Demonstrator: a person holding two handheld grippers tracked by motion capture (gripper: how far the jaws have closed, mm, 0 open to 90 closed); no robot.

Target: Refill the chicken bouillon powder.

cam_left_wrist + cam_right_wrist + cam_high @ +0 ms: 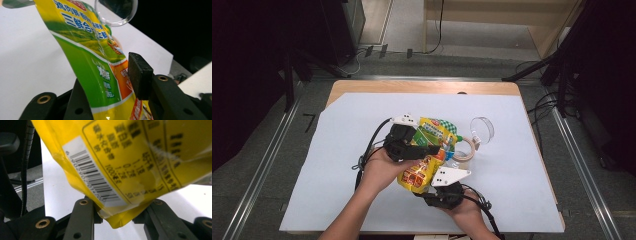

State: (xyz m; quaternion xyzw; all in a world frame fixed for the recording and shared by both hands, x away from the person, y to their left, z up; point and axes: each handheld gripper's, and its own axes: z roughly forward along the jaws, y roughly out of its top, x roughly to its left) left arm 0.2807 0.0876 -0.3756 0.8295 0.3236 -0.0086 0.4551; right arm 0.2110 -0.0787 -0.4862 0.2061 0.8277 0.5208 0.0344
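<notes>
A: What did the high view give you?

B: Both my grippers on one pouch (426, 152), held up just above the white sheet (337, 165), near the table's middle. My left gripper (424, 149) came across its middle, my right gripper (438, 191) had the bottom end. Roll of tape (465, 148) lay flat just beside the pouch, w/ a clear round lid (482, 129) propped on edge next to it.

A: And the gripper views?

B: Left gripper view: pouch front (95, 62), glossy plastic film, green and yellow w/ an orange panel and blue print. My jaws were pinching it, one black pad flat against the print. The clear lid (116, 12) showed behind.

Right gripper view: the back (130, 160), plain yellow, crinkled, white barcode label (92, 172) and dark text. Bottom seam sat pinched btwn my jaws.

A: Surface, room?

B: White sheet was matte and smooth, over a light wooden tabletop (422, 87). Grey floor (257, 150) round it, metal rails at both sides, cables trailing at the far end, dark stands in the corners.
</notes>
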